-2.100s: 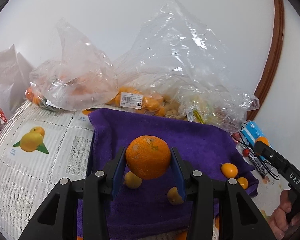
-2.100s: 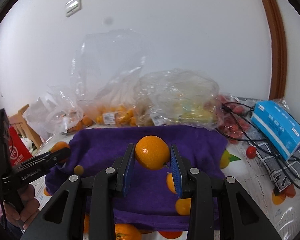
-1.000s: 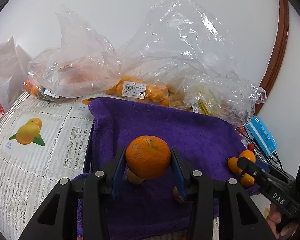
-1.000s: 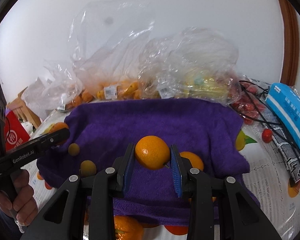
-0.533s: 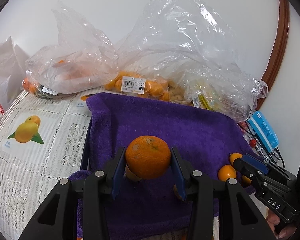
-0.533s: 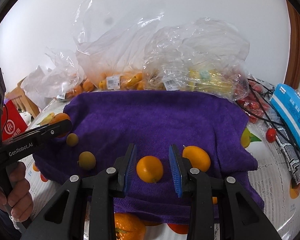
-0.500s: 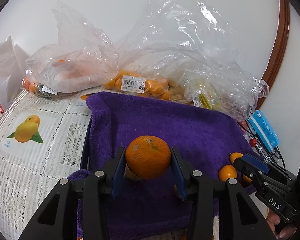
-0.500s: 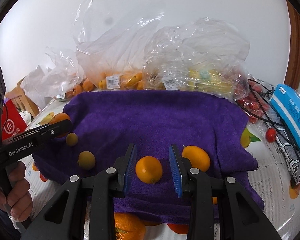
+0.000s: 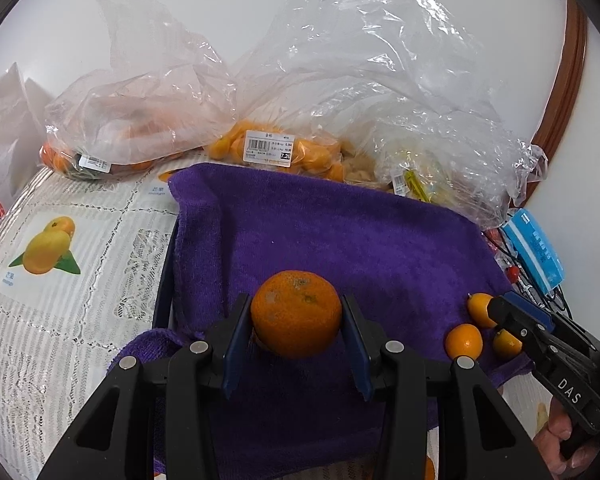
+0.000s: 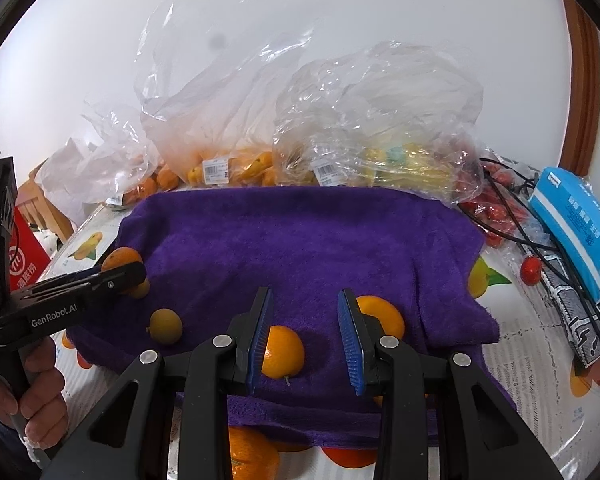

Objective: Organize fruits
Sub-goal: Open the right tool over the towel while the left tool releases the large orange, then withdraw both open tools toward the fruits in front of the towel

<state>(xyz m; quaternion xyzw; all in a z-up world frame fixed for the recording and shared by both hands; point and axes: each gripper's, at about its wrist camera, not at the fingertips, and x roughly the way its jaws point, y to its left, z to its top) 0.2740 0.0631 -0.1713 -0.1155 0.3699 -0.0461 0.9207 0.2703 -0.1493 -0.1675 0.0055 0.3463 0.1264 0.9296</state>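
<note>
Oranges and small kumquats lie on a purple towel point(image 10: 308, 240) spread on the table point(image 9: 60, 300). On the left, the left hand-held gripper point(image 9: 296, 340) squeezes a big orange point(image 9: 296, 314) between its blue pads and holds it up over the towel. A person's hand point(image 10: 32, 392) grips its handle. Just past it, a small yellow kumquat point(image 10: 165, 326) sits on the towel. In the middle, the right hand-held gripper point(image 10: 305, 336) hangs over the towel with its jaws apart and nothing in them. A little orange point(image 10: 282, 352) lies on the towel under it, close to the left pad but not pinched. Another orange point(image 10: 382, 316) sits just behind the right pad. At the back, clear plastic bags point(image 10: 260, 128) hold more fruit. On the right, a blue box point(image 10: 580, 228) rests by some black cables point(image 10: 516, 224), and a small red tomato point(image 10: 531, 269) lies near them.
</note>
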